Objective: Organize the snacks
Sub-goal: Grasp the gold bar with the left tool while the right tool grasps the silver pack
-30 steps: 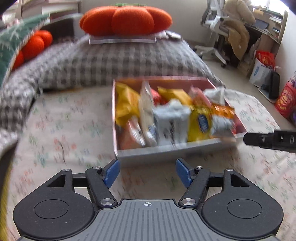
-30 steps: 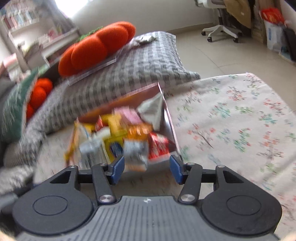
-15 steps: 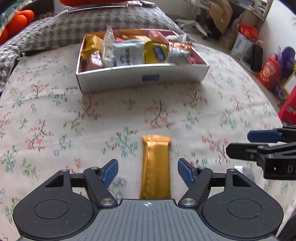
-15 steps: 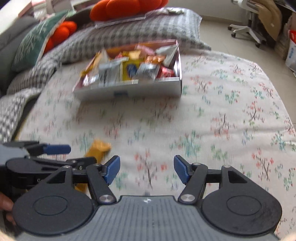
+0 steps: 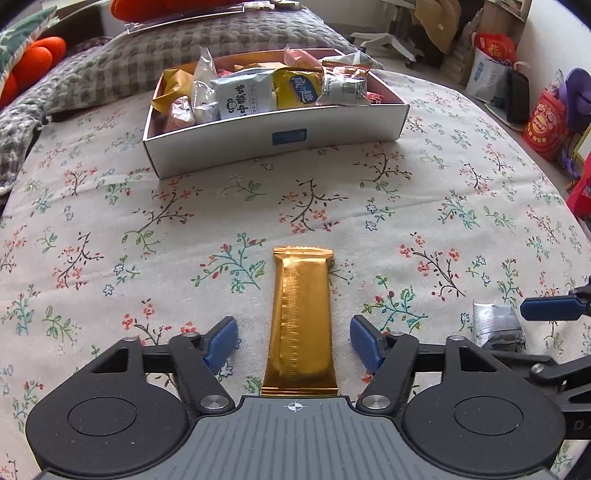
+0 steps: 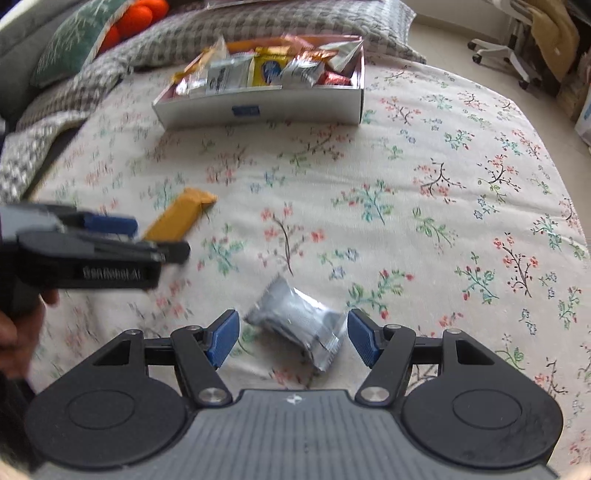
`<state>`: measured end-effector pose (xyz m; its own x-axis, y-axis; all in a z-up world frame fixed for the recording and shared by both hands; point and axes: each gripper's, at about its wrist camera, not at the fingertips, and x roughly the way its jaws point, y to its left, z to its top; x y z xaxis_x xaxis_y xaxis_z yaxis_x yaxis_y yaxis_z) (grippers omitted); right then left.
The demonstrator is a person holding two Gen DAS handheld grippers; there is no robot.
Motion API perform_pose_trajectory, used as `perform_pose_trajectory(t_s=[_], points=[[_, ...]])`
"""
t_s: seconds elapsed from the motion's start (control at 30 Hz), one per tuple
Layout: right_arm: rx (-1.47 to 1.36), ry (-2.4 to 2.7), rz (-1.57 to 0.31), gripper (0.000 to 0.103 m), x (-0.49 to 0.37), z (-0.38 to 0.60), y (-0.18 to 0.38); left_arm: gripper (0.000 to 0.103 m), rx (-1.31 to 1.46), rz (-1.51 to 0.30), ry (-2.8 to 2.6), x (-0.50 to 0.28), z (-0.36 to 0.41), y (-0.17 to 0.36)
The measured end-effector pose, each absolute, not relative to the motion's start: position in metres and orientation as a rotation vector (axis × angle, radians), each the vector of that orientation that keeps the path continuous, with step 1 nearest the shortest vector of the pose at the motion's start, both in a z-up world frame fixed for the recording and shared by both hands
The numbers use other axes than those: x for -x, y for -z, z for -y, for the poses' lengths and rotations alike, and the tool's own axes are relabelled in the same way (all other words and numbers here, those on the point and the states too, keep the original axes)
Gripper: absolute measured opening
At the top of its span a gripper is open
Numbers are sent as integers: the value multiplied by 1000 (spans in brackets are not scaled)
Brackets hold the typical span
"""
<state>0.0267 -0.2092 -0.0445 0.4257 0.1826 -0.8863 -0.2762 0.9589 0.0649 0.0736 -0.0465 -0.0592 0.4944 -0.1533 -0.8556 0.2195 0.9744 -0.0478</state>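
From the left wrist view, the left gripper [image 5: 294, 343] points down at a bed with a flowery sheet [image 5: 443, 184]. A long gold snack bar [image 5: 301, 317] lies flat on the sheet, right between the two blue pads, but the pads do not touch it — there is a gap on each side. The jaws are about half open and are closing in. Farther back sits a white box [image 5: 280, 136] full of snack packs, well apart from the gold bar. A small silver packet [image 5: 496, 325] lies on the sheet off to the right, and one blue tip of the right gripper [image 5: 550, 308] pokes in just beside it. From the right wrist view, the right gripper [image 6: 291, 338] hangs over that same silver packet [image 6: 295, 321], which lies tilted on the sheet between its blue pads. The pads stand about half open and are not pressing on it, so nothing is held. The left gripper [image 6: 147, 236] shows at the left edge, with a hand [image 6: 22, 332] on it, and the gold bar [image 6: 177, 214] lies under its tips. The white box [image 6: 258, 107] sits at the far end of the bed, near a grey checked blanket [image 6: 221, 26].
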Motion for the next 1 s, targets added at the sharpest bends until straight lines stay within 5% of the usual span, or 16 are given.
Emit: perform_pose_trajectory(t_s=[0.33, 0.43, 0.57, 1.0], points=[[157, -275, -1088, 56, -29, 204, 54, 29, -73, -1003, 203, -77, 42, 58], [148, -275, -1081, 50, -28, 203, 54, 27, -39, -1006, 195, -80, 37, 57], [122, -278, -1068, 22, -31, 205, 53, 27, -11, -1004, 186, -81, 32, 55], [32, -231, -1033, 17, -35, 214, 48, 27, 7, -969, 199, -79, 33, 45]])
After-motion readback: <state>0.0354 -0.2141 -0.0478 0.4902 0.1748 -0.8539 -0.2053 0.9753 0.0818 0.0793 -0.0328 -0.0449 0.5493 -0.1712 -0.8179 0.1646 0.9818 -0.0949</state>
